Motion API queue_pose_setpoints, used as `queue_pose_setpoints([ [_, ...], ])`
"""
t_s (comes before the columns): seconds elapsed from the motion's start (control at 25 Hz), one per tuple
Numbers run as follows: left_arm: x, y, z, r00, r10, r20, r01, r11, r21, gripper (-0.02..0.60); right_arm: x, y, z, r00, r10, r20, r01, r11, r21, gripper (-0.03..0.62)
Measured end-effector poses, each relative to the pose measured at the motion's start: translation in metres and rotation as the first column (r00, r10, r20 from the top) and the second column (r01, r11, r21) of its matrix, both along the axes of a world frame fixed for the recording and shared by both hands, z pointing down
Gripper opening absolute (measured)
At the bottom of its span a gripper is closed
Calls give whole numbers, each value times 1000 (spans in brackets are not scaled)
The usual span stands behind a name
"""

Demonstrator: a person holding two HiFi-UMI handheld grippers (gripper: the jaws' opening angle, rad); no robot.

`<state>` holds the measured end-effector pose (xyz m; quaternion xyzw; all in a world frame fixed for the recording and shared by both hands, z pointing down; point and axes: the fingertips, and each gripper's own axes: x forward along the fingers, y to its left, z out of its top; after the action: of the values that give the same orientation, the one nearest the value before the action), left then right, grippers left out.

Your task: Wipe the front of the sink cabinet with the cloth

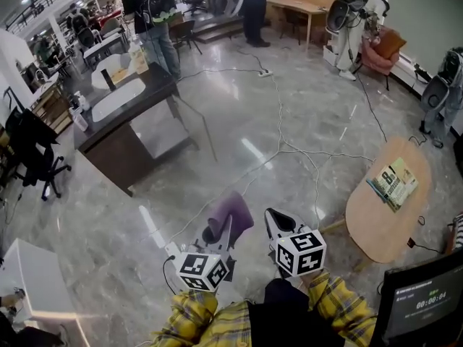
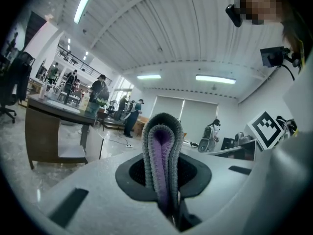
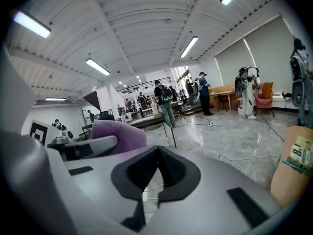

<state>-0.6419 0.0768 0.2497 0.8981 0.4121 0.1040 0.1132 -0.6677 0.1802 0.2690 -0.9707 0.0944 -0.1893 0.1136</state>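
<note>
Left tool [image 2: 164, 180] pinches the folded purple cloth [image 2: 163, 141]; right tool [image 3: 157, 155] pressed together, empty

The glossy grey marble floor [image 1: 217, 132] bears thin white cables [image 1: 289, 149] that trail across its middle, with a power strip [image 1: 265, 72] lying toward its far edge. At its right edge stands an oval wooden table [image 1: 369, 226] with a printed booklet [image 1: 393, 183] lying near the table's far edge. At the left stands the dark sink cabinet [image 1: 108, 150], with two white oval basins [image 1: 118, 98] in its top.
</note>
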Motion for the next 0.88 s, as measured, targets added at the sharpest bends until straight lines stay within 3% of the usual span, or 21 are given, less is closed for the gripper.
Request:
queue_pose_setpoints([
  [0.32,27,60,-2,998,-54,-16,54,999,3,35,36,61,0,999,-52,-11,52,999,10,3],
  [0.6,43,93,0,993,-119,-26,119,993,1,35,59,88,1,991,-129,-14,130,991,13,3],
  [0.88,50,112,9,989,-149,-11,149,989,9,35,72,109,7,988,-151,-9,151,988,18,3],
])
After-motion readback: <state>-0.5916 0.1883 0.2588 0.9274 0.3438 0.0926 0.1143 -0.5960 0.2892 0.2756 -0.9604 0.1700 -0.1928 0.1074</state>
